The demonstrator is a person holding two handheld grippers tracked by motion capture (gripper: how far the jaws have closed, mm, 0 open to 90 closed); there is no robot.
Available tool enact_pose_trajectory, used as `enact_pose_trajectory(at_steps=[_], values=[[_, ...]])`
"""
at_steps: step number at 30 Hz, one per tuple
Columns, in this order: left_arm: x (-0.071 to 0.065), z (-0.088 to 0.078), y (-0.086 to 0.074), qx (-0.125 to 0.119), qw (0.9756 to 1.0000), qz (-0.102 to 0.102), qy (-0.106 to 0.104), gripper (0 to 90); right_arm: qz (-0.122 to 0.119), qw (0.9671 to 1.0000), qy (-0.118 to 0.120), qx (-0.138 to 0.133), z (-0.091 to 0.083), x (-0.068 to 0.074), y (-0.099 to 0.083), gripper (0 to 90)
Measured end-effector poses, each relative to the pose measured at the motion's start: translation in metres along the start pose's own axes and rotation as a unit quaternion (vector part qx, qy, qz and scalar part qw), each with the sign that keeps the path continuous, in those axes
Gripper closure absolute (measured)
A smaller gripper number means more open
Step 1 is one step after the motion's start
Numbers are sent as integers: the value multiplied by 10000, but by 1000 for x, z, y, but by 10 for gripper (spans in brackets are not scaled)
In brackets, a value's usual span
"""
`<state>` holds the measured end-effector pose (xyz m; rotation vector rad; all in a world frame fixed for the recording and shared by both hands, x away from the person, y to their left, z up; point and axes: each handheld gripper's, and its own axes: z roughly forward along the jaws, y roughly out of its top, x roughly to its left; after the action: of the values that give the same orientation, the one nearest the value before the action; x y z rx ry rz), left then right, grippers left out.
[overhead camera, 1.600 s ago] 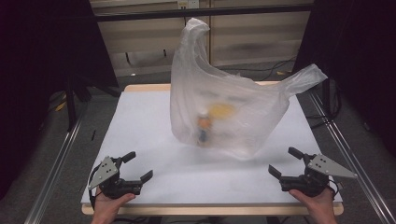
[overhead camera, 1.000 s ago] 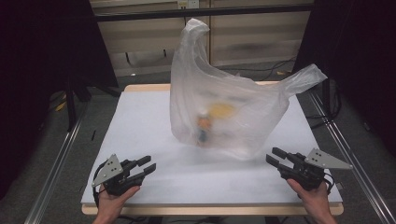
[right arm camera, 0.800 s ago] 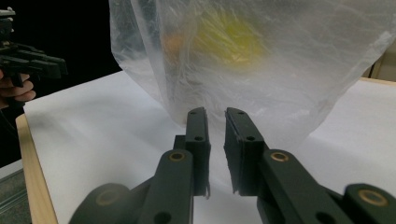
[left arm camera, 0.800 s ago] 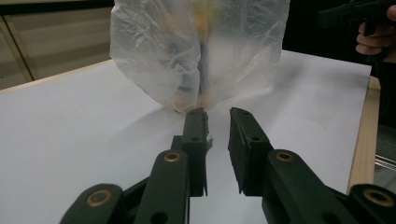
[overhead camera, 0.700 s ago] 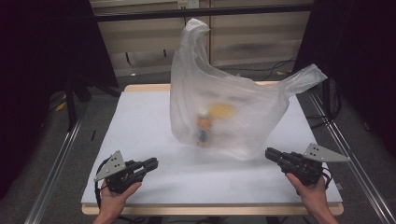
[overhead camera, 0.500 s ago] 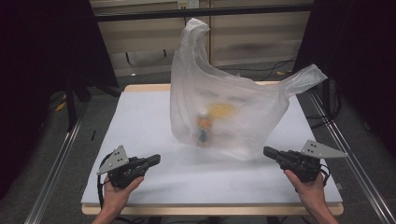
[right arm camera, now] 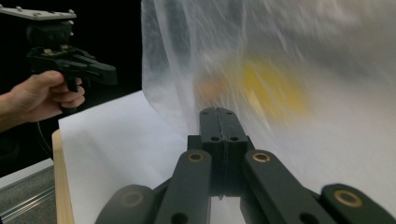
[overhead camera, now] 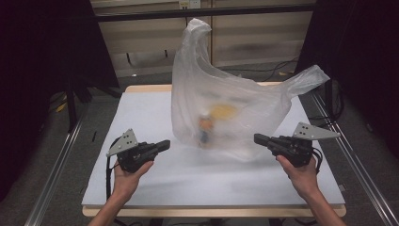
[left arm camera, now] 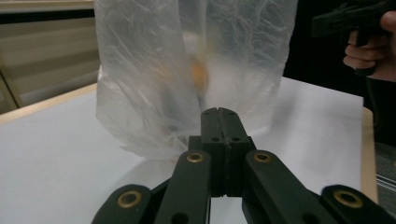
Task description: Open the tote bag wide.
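A translucent plastic bag (overhead camera: 235,101) stands upright in the middle of the white table (overhead camera: 141,108), one handle up and the other splayed to the right. Through it I make out a blurred yellow thing (overhead camera: 223,111) and a small orange object (overhead camera: 203,126). My left gripper (overhead camera: 165,143) is held above the table at the bag's lower left, its jaws shut with nothing between them and pointing at the bag (left arm camera: 154,84). My right gripper (overhead camera: 258,138) hovers at the bag's lower right, also shut and empty, with its tip close to the film (right arm camera: 299,70). In their own views, the left gripper (left arm camera: 219,112) and the right gripper (right arm camera: 219,112) each show jaws pressed together.
A wooden rim (overhead camera: 146,88) borders the table. Metal rails (overhead camera: 56,174) run along both sides on the floor. Dark curtains stand left and right, and a slatted wall with cables lies behind. Bare table surface lies in front of the bag between the hands.
Both grippers, open at first, have shut on nothing. Both hands have risen off the table and moved inward toward the bag. The bag has stayed put.
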<state>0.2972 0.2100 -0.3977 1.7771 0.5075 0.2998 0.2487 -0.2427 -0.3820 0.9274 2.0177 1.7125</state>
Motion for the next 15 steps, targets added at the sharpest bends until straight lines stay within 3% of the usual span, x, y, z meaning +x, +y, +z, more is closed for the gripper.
enact_pose_trajectory(at_steps=[1, 2, 3, 4, 8, 9, 11, 12, 13, 15], values=[[2, 1, 2, 23, 10000, 33, -31, 900, -31, 10000, 12, -17, 2, 1, 4, 900], [2, 2, 3, 35, 10000, -3, 65, 900, -55, 10000, 36, -34, 3, 1, 8, 900], [4, 3, 4, 8, 10000, 36, -9, 900, -68, 10000, 48, -51, 5, 2, 12, 900], [4, 5, 7, 56, 9999, 17, 160, 900, -73, 10000, 34, -49, 6, 2, 16, 900], [12, 7, 14, -53, 9997, -16, 221, 900, -146, 9999, 14, 20, 15, 2, 34, 900], [15, 8, 16, -117, 9999, -41, 80, 900, -164, 9999, 5, 35, 17, 2, 38, 900], [18, 10, 20, -127, 9998, -99, 95, 900, -160, 9998, 14, 70, 21, 0, 45, 900], [18, 11, 23, -125, 9996, -50, 266, 900, -188, 9998, 4, 74, 23, 0, 48, 900], [22, 12, 25, -118, 9999, -3, 77, 900, -192, 9998, -26, 81, 24, -1, 51, 900], [25, 16, 29, -109, 9999, 3, 66, 900, -201, 9998, -23, 45, 27, -3, 56, 900]])
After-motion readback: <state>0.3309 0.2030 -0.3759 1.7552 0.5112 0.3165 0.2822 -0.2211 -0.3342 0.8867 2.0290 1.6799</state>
